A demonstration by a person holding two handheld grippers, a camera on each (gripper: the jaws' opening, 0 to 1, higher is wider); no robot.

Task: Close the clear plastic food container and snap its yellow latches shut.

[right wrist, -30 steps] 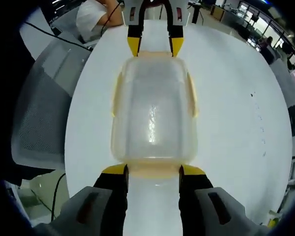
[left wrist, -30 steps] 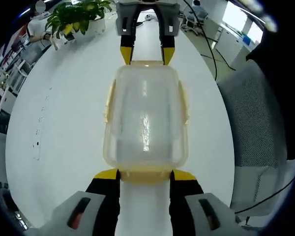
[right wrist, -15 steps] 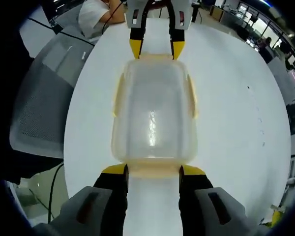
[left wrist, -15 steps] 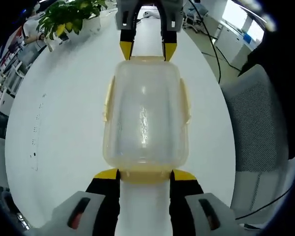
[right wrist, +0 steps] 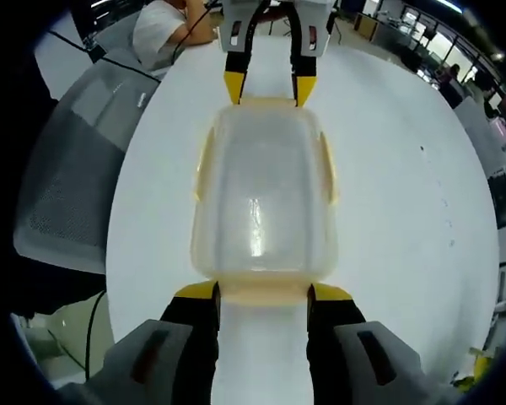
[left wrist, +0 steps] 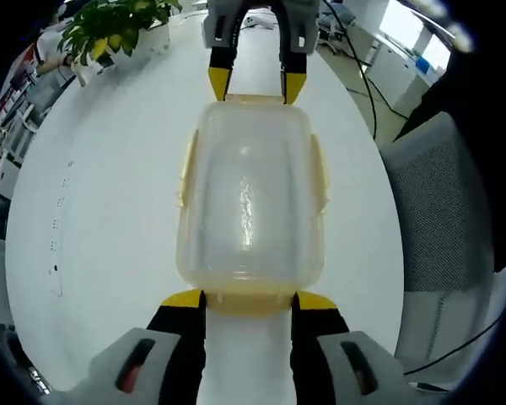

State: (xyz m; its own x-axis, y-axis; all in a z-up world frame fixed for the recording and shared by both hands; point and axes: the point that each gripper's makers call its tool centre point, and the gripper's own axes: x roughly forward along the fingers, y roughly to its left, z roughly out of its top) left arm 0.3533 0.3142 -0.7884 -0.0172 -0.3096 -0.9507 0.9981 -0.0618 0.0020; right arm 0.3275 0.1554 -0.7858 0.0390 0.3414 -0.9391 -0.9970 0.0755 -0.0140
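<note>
The clear plastic container [left wrist: 249, 198] [right wrist: 263, 194] lies on the white table with its lid on, lengthwise between my two grippers, which face each other. Pale yellow side latches [left wrist: 185, 173] [right wrist: 327, 169] lie along its long sides. My left gripper [left wrist: 250, 299] is open, its yellow-tipped jaws on either side of the near end latch [left wrist: 249, 297]. My right gripper [right wrist: 263, 292] is open the same way at the opposite end latch [right wrist: 263, 291]. Each gripper also shows at the top of the other's view, the right gripper [left wrist: 251, 84] and the left gripper [right wrist: 268, 86].
The round white table [left wrist: 101, 211] spreads wide around the container. A potted plant [left wrist: 110, 24] stands at its far edge. A grey mesh chair [left wrist: 443, 211] [right wrist: 76, 169] sits beside the table. A person in white [right wrist: 164, 25] sits beyond the table.
Both views have drifted slightly, and the facing gripper sits a little higher in each. The container stays between the same open jaws.
</note>
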